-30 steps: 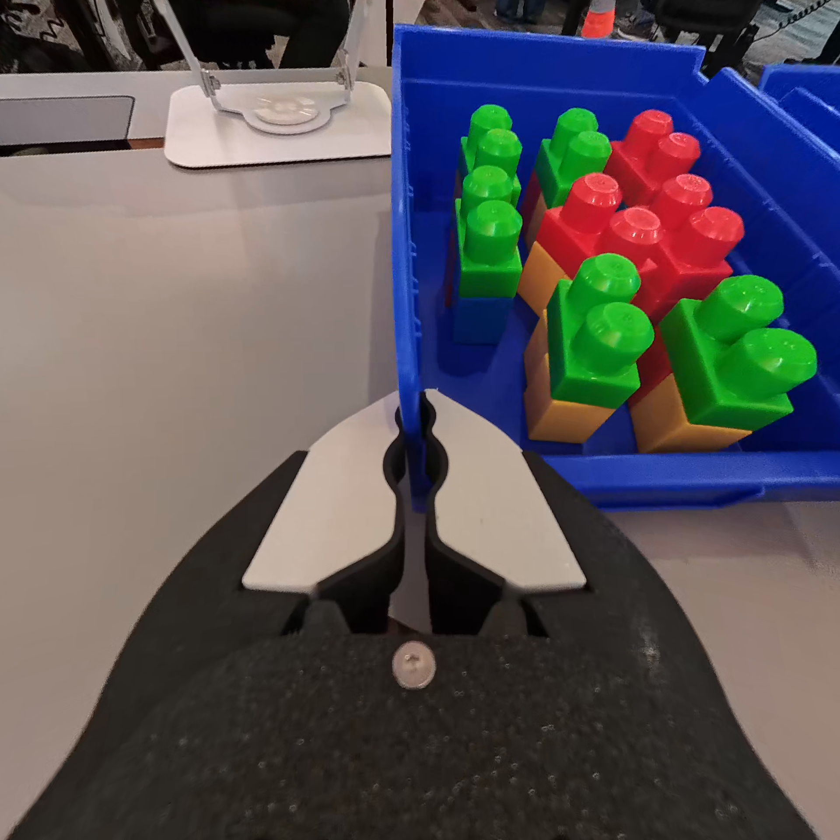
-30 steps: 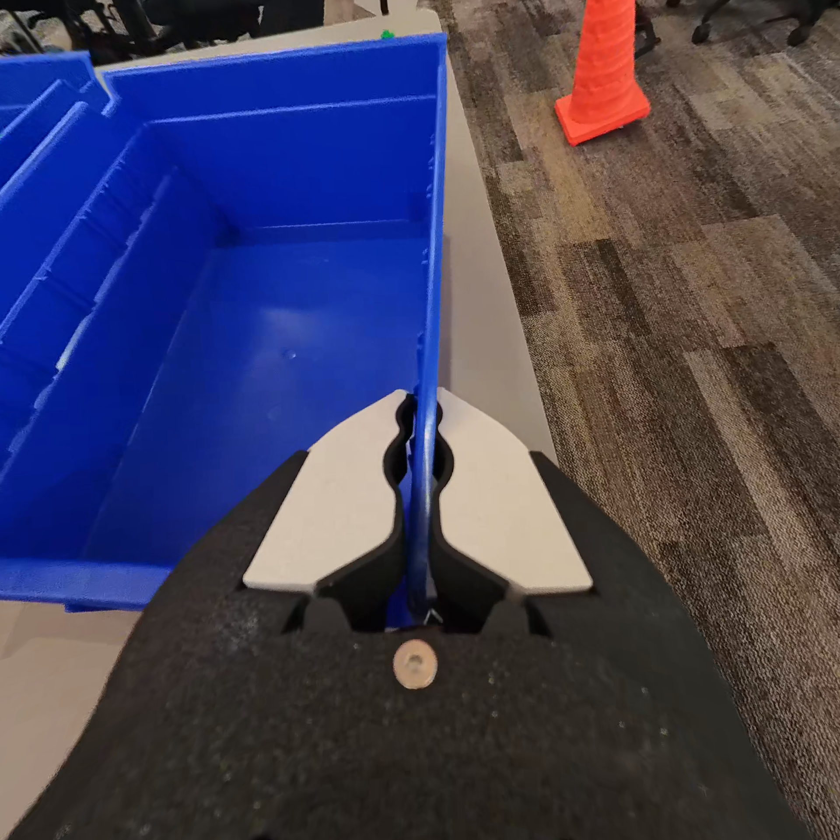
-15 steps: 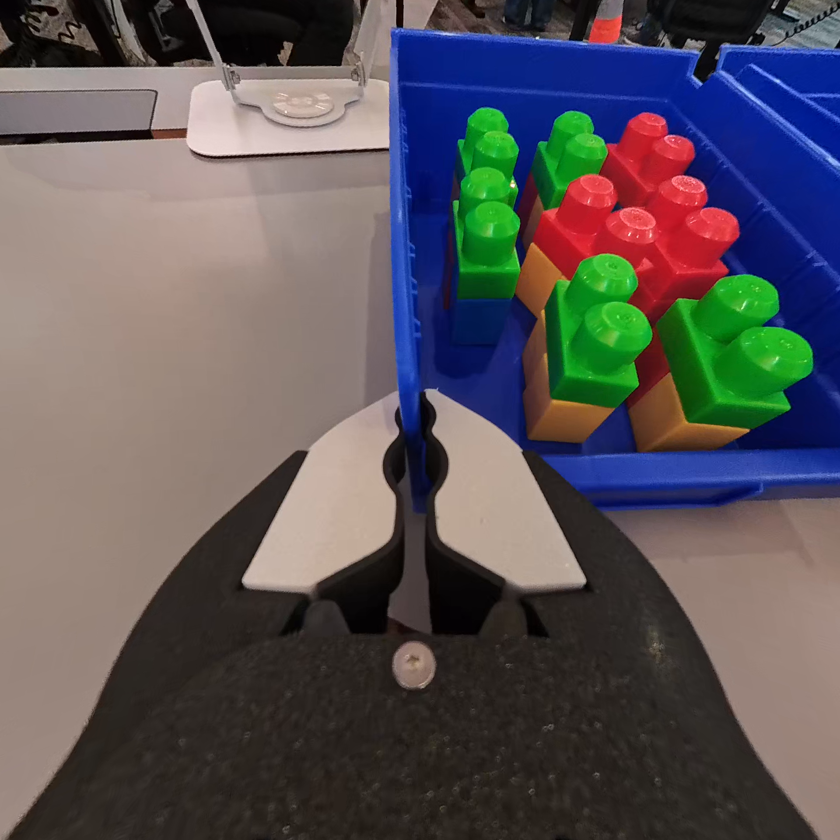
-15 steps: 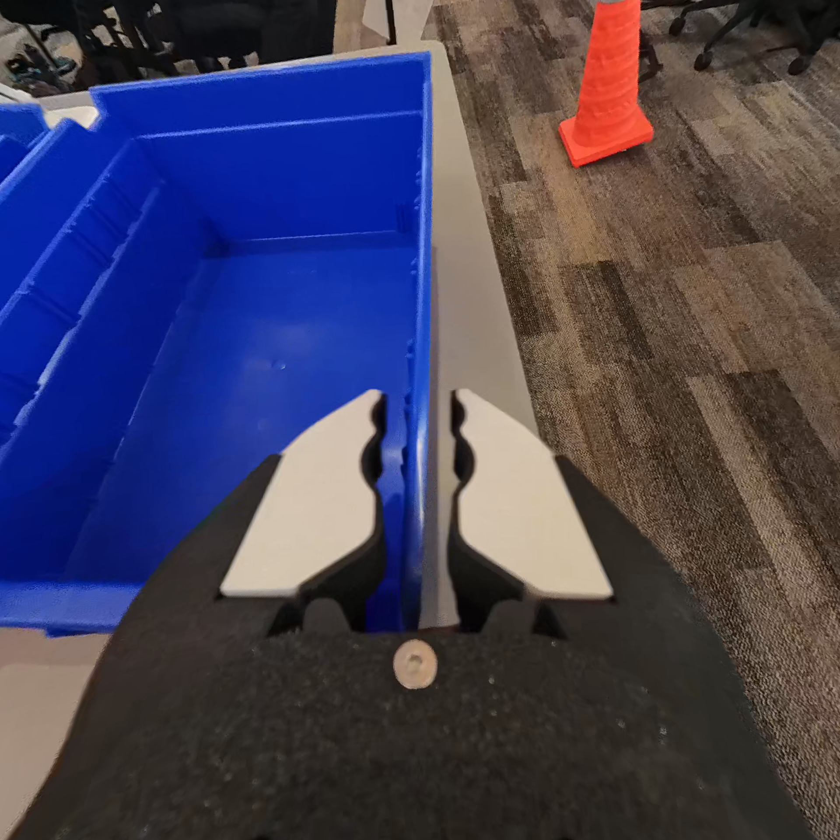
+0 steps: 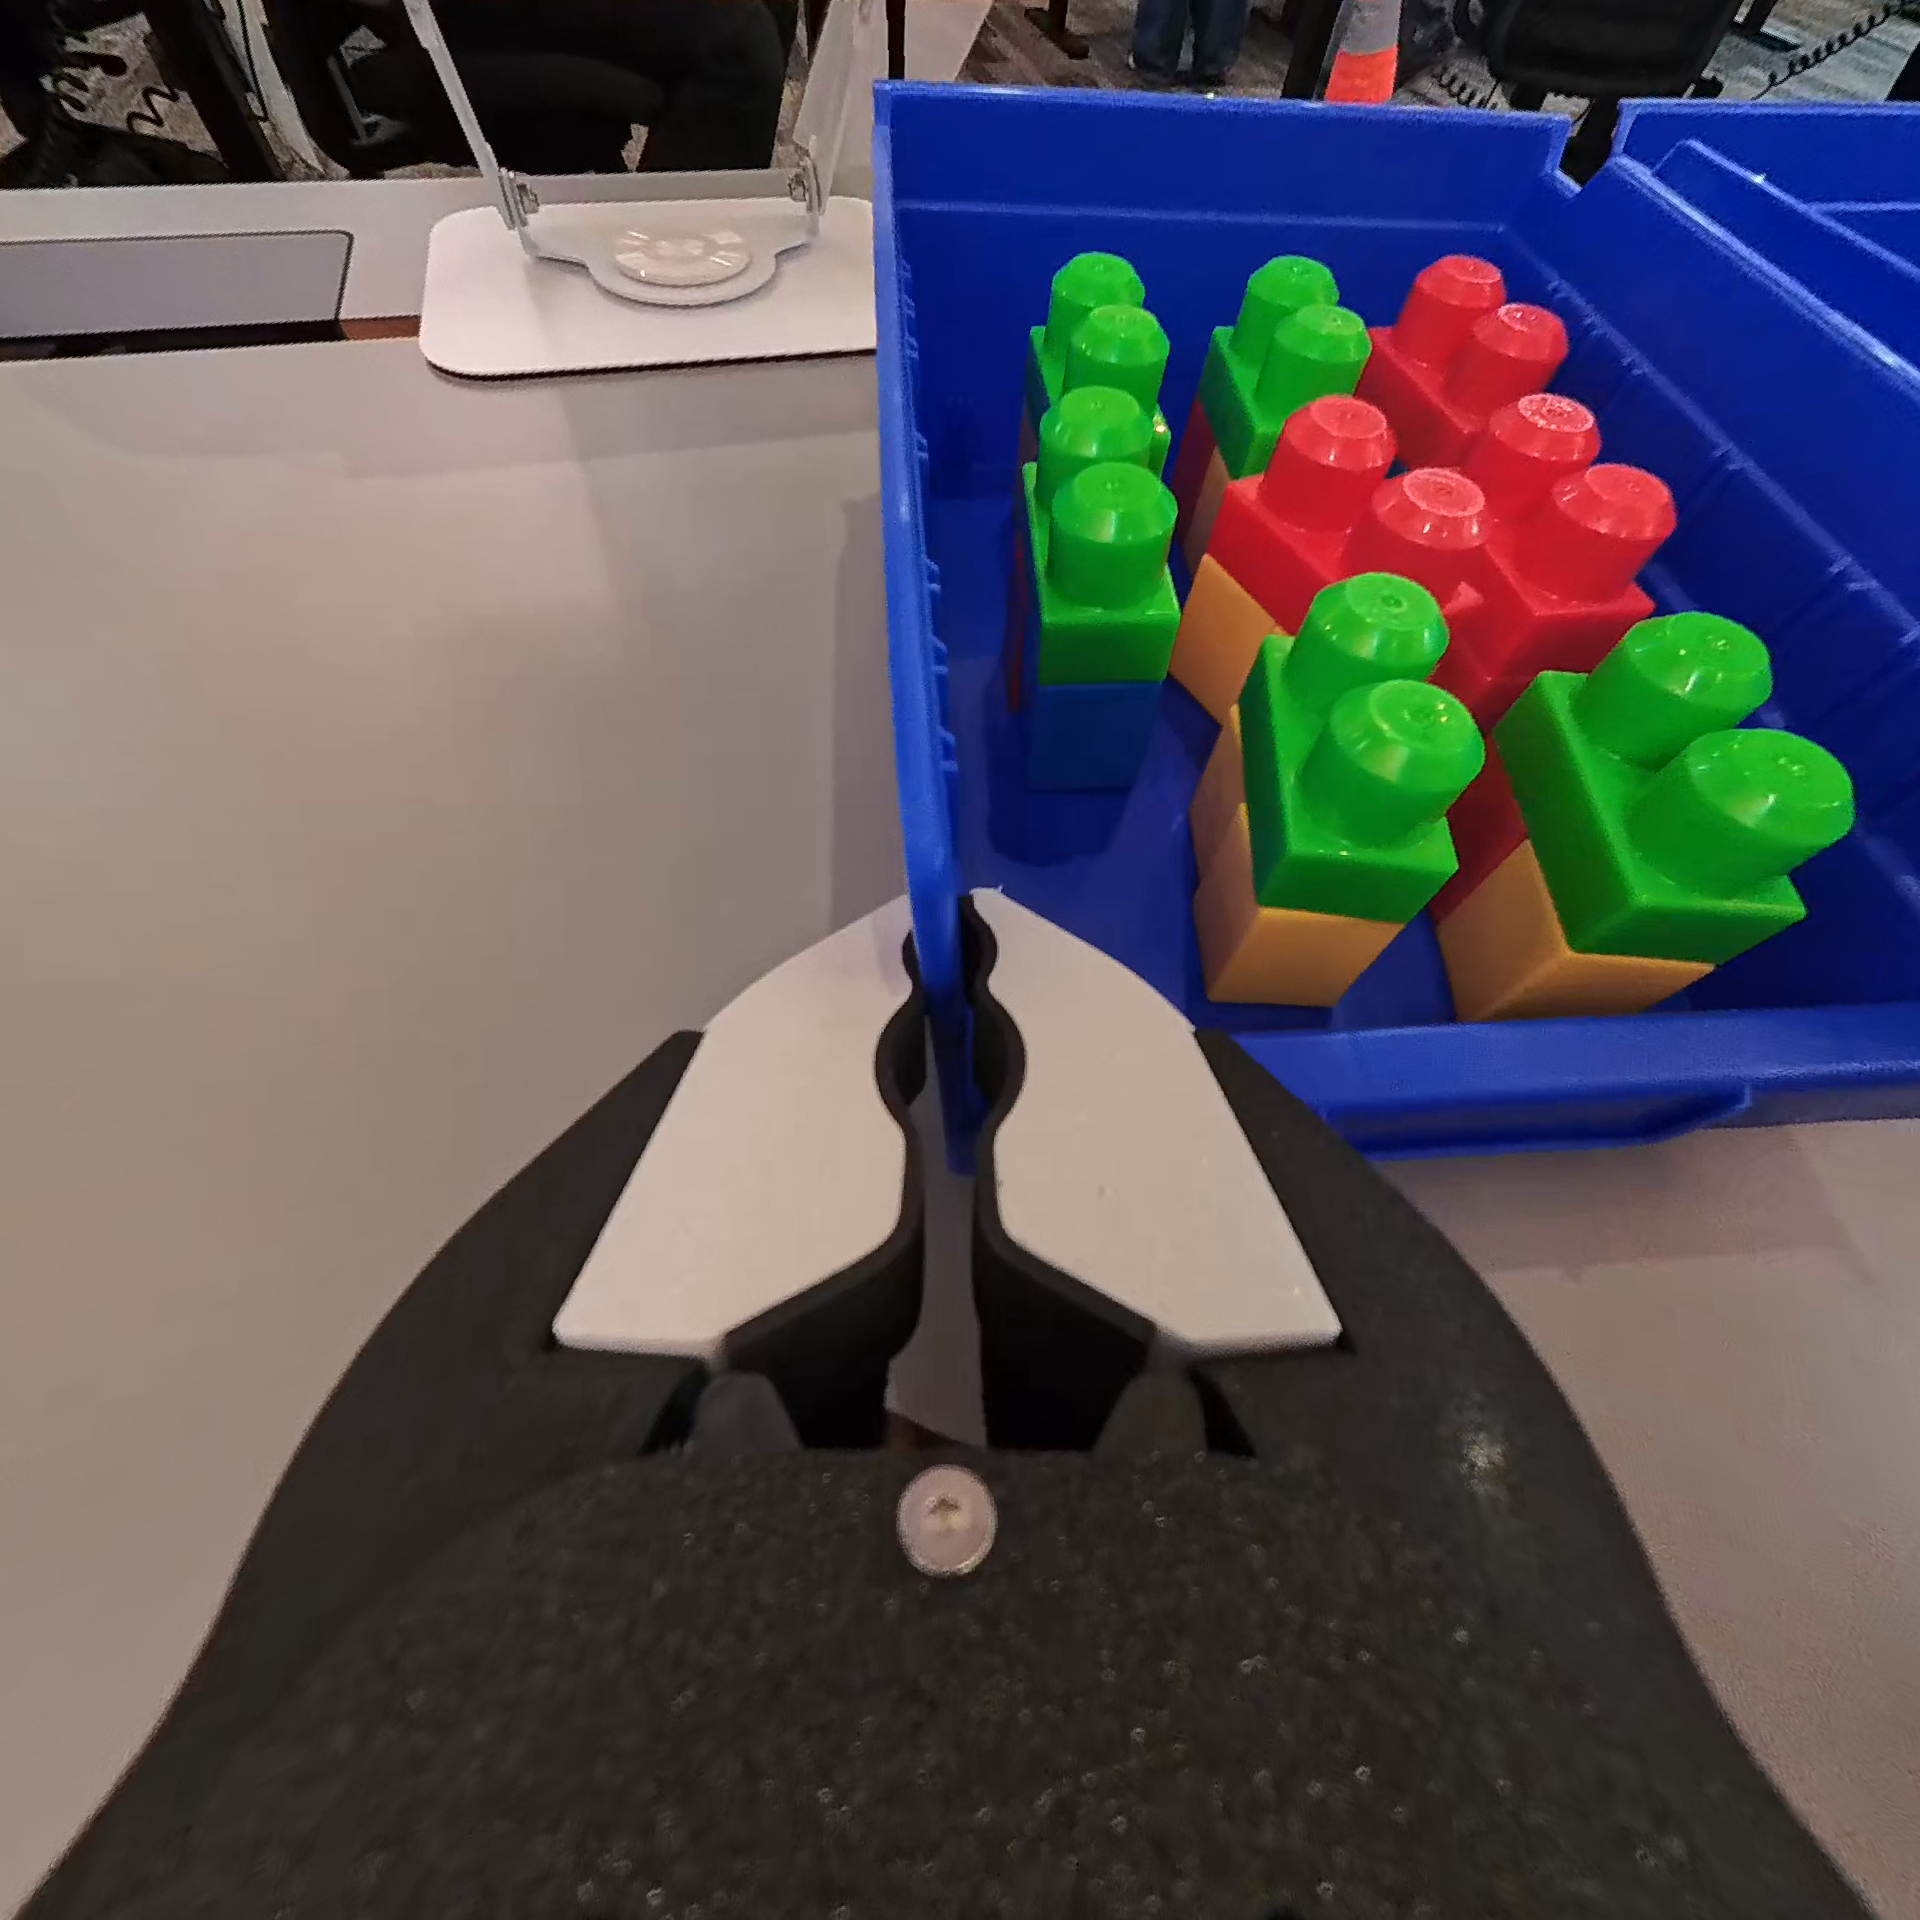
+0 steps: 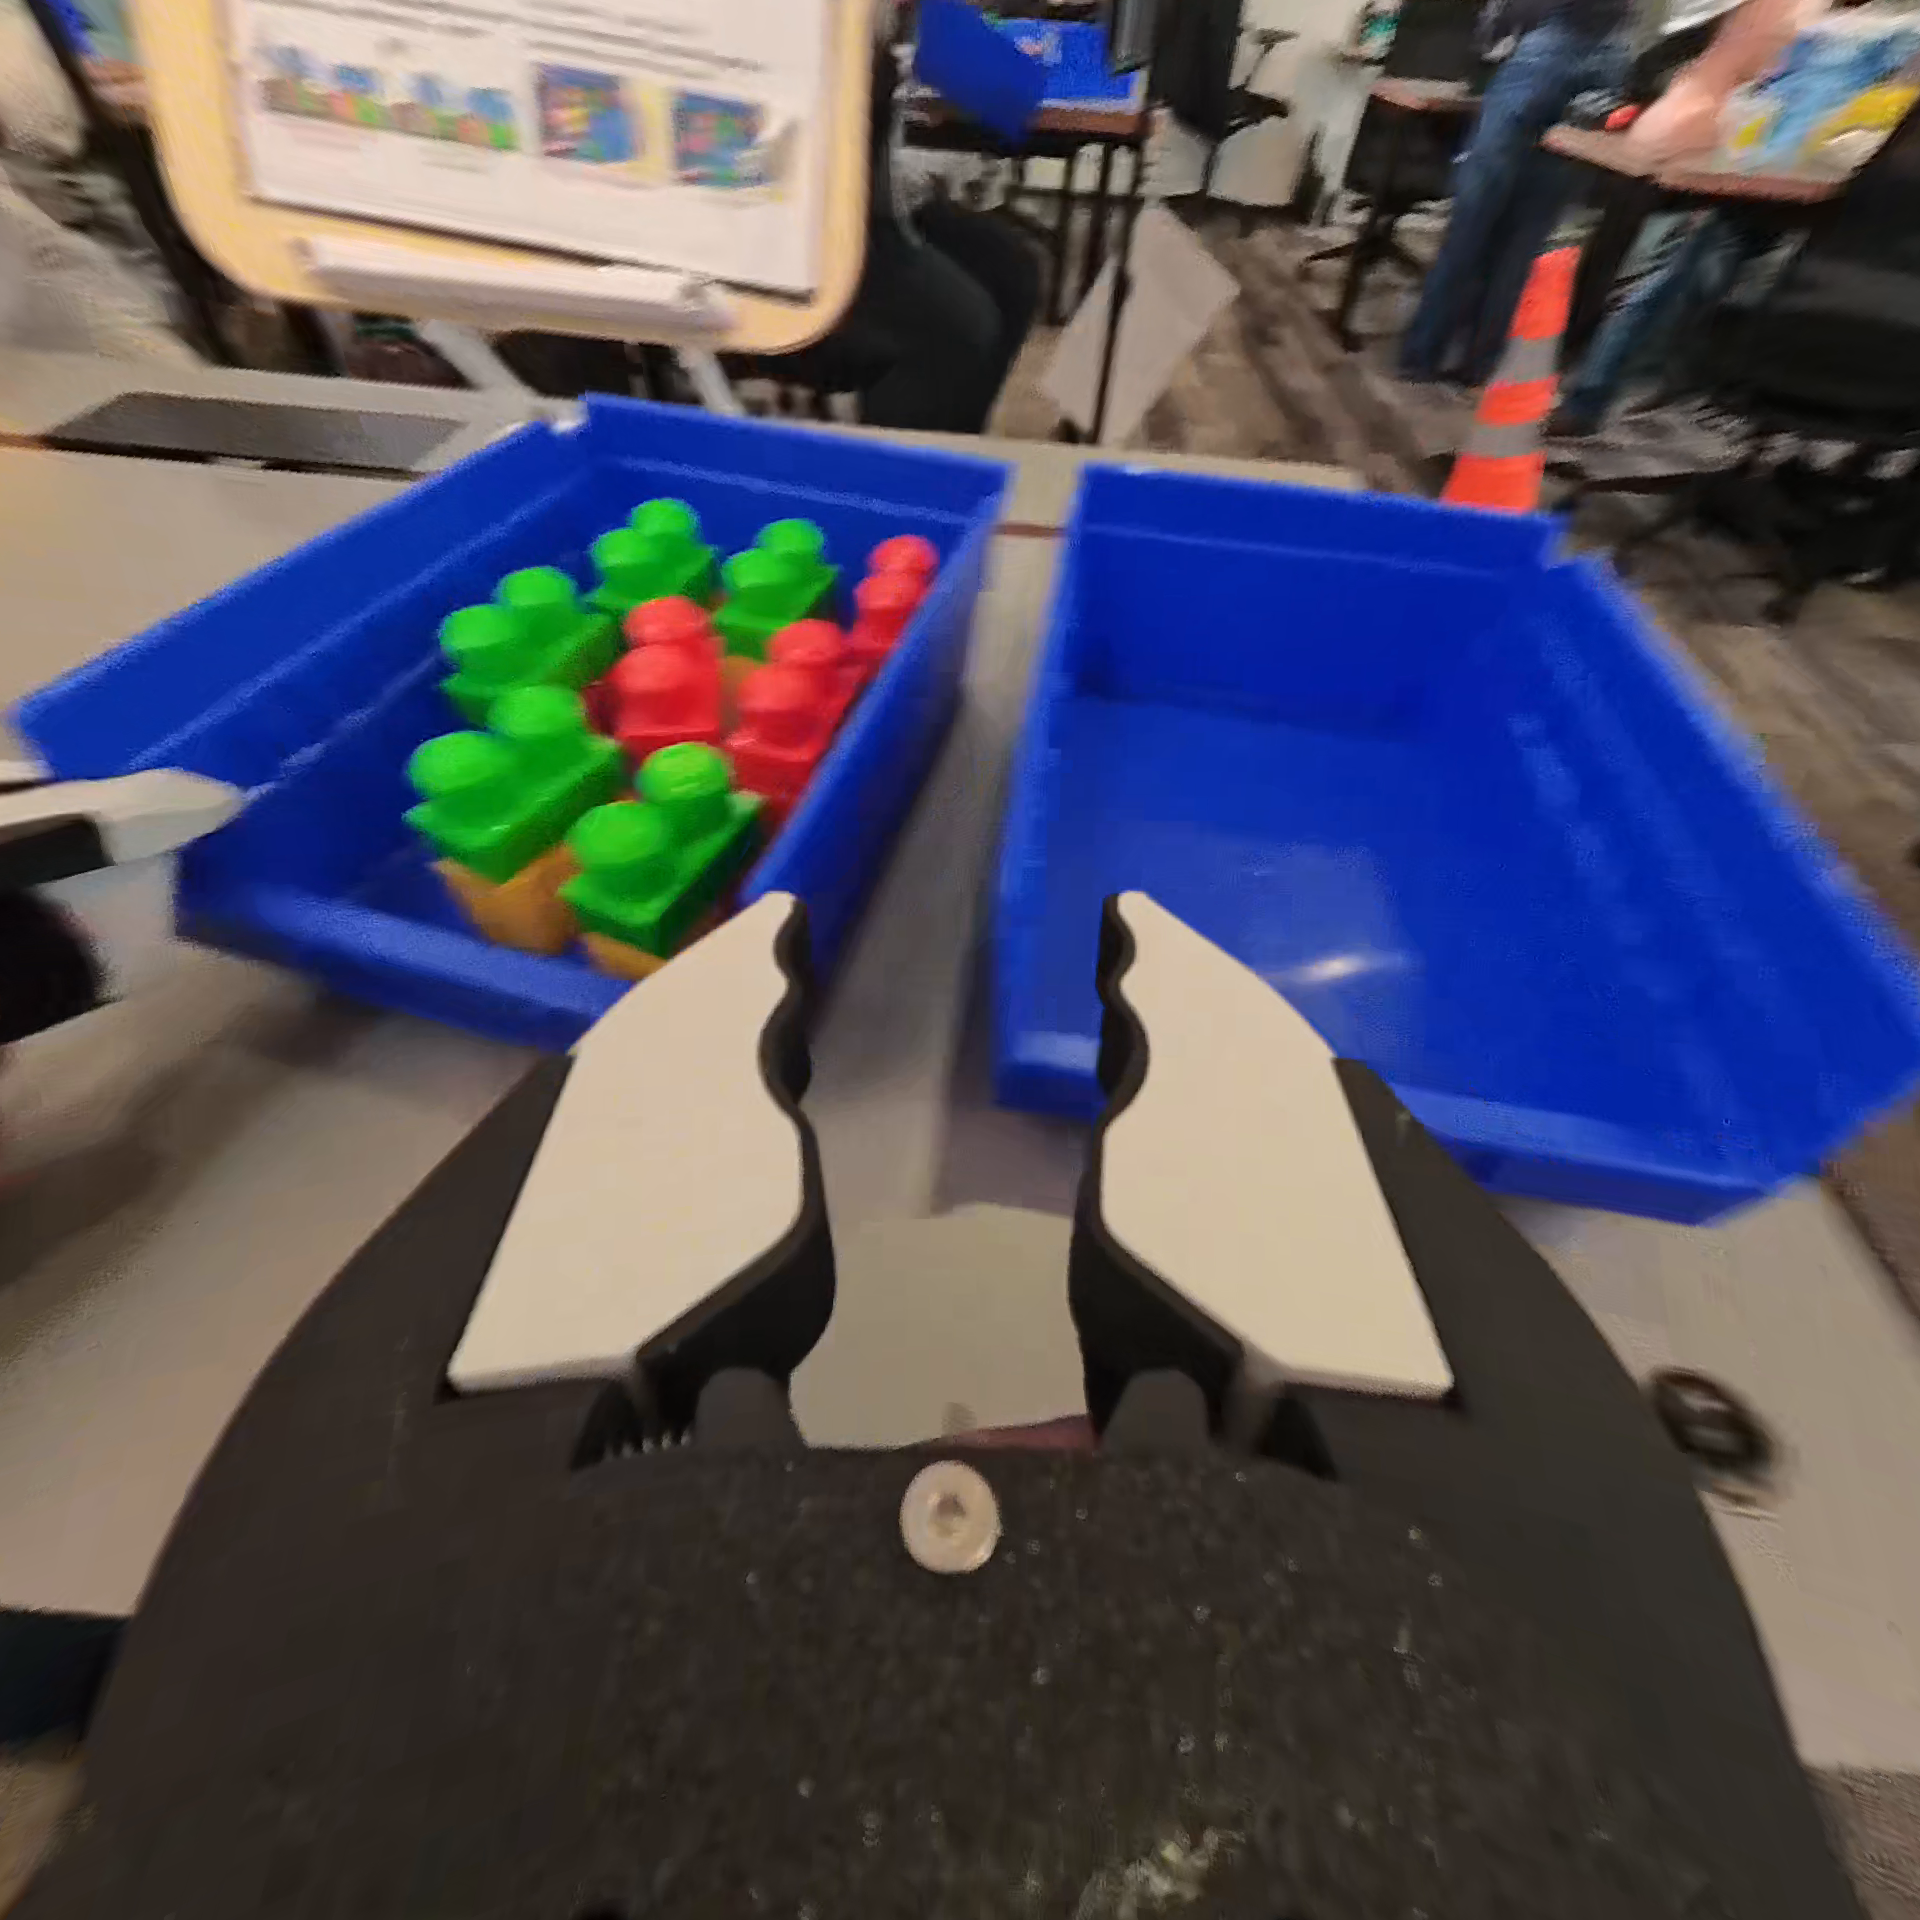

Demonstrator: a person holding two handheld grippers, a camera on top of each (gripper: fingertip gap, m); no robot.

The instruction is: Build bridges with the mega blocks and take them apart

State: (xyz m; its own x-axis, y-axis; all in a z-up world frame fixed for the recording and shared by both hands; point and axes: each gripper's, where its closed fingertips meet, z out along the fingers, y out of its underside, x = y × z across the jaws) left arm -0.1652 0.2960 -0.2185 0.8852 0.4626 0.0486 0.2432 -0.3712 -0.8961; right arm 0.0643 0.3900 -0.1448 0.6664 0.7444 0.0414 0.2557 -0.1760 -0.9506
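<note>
Right claw (image 6: 951, 914) now off the empty bin (image 6: 1403, 831), wide apart; left claw (image 5: 948, 914) clamped on block bin's wall (image 5: 920, 623).

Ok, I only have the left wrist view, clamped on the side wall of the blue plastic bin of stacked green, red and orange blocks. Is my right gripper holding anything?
Observer: No. The right gripper is open and empty, pointing at the gap between the blue plastic bin of blocks and its neighbour.
Operator: That second blue plastic bin, anything in it? I only see its edge.
Observer: Nothing; the second blue plastic bin shows only bare floor.
Operator: Are the two touching?
Observer: No, a strip of grey table shows between them.
</note>
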